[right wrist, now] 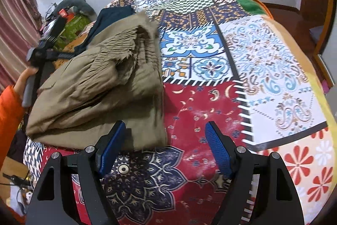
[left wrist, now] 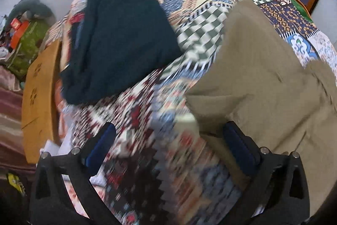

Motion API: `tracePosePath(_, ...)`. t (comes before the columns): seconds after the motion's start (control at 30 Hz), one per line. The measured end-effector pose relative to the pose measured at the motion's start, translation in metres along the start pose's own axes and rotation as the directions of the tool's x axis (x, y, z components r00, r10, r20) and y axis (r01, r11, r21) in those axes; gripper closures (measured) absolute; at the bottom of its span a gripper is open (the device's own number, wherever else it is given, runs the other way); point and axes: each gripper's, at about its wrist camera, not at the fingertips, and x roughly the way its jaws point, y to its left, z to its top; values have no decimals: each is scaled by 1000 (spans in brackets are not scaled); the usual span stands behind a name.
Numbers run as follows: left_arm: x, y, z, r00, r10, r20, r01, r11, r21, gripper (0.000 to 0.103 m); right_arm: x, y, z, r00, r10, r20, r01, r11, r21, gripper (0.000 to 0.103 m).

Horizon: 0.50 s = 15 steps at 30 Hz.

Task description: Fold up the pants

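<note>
A bed spread with a busy patchwork-print blanket point(right wrist: 263, 60) of red, blue, white and checkered panels fills most of the room in front of me, its far end running toward a pale wall. On the blanket lie the olive-khaki cotton pants point(right wrist: 99, 88), bunched into a loose folded heap with the gathered waistband on top; from the left wrist view the same pants point(left wrist: 263, 77) spread as a flatter tan sheet over the right part of the bed. Just beyond them rests a dark teal folded garment point(left wrist: 122, 45), its edge tucked behind the khaki heap in the right wrist view and separate from it in the left wrist view. At the bed's left side stands a tan cardboard box point(left wrist: 42, 102) with small flower prints, and further left a cluttered pile with a green patterned cloth point(left wrist: 27, 45). The right hand-held gripper point(right wrist: 164, 149) hangs low over the red and navy medallion panels, its blue-padded fingers spread wide with nothing between them, the left pad just at the near edge of the pants. The left hand-held gripper point(left wrist: 168, 149) is likewise spread apart above the blurred blanket, its right finger beside the hem of the khaki cloth, gripping nothing.
</note>
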Motion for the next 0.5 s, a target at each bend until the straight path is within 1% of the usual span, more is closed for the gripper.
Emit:
tracePosePath(0.1,-15,11,-27,1000,-8,10,8,1000,-28,0,-9,-2,2,1000,-16,20,17,1000,-4,29)
tracePosePath(0.17,-25,15,-44,1000,-29,8,29,998,-49,0,-15,-2,4,999,-25,38,25,1000,-9,29)
tracePosePath(0.27,-43,16,-68,997,-66,28,68,995,-68,0,-24,3,8,996,-45,73,47,999,-24,29)
tracePosePath(0.4,-60,9,-88,990,-131,58,136,986,-95,0,-32,12,16,993,-47,110,52,998,-45,29)
tracePosePath(0.5,-72,-2,-97,982,-170,84,177,980,-93,0,-30,20,23,991,-36,125,44,997,-61,29)
